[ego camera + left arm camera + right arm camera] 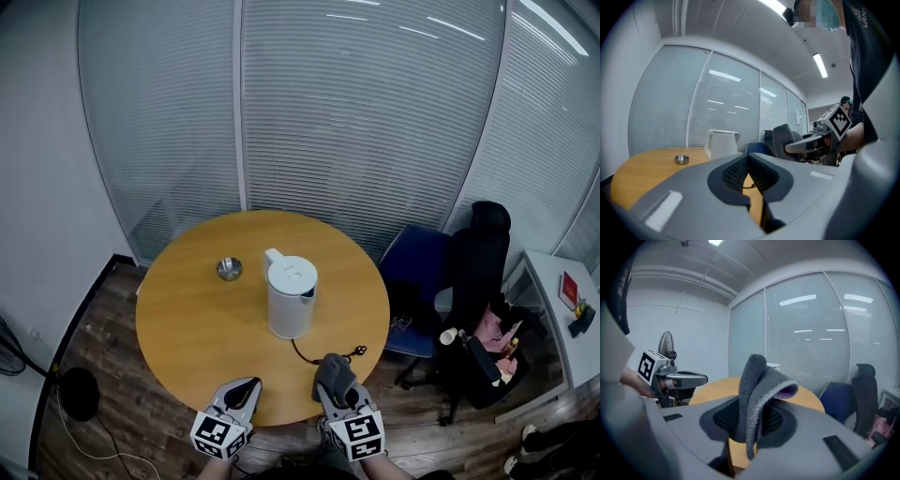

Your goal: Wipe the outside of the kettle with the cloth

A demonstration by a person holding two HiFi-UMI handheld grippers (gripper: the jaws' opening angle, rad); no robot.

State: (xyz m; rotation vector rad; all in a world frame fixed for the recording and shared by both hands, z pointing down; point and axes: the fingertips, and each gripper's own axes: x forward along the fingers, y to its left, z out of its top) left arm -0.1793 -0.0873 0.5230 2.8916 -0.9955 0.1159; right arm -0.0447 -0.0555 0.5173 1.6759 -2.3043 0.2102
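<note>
A white electric kettle [292, 296] stands upright near the middle of the round wooden table [187, 319]; its black cord [323, 354] trails toward the near edge. The kettle [721, 143] also shows ahead in the left gripper view. My left gripper [243, 392] hovers at the table's near edge, shut with nothing between its pads. To its right, my right gripper [336, 386] is shut on a folded grey cloth [333, 372] that sticks up from the jaws; in the right gripper view the cloth [757, 392] hides most of the kettle behind it.
A small metal dish [229, 269] sits left of the kettle. A blue chair [419, 281] and a black office chair [478, 281] stand right of the table, beside a white desk [553, 309]. Glass walls with blinds close the back.
</note>
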